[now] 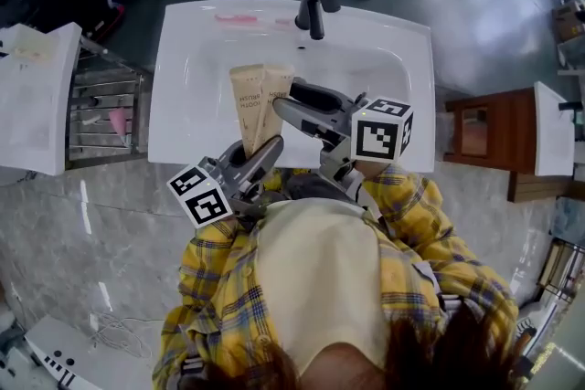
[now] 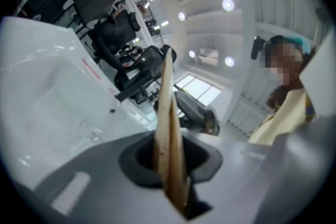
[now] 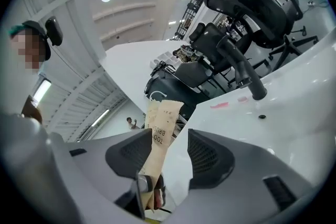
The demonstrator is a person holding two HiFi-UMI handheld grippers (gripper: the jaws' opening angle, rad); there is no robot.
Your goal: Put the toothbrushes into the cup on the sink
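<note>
Your left gripper (image 1: 272, 148) pinches both toothbrush packets (image 1: 260, 100) — they stand between your right gripper's (image 1: 289, 103) spread jaws.

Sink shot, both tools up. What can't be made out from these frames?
- Cup: seen in no view. In the head view the left tool and right tool cover part of the sink's near rim.
- Toothbrushes: wrapped inside the paper packets that the left tool grips, so hidden in every view.
- Pink item by the faucet: head view, too small to identify.
</note>
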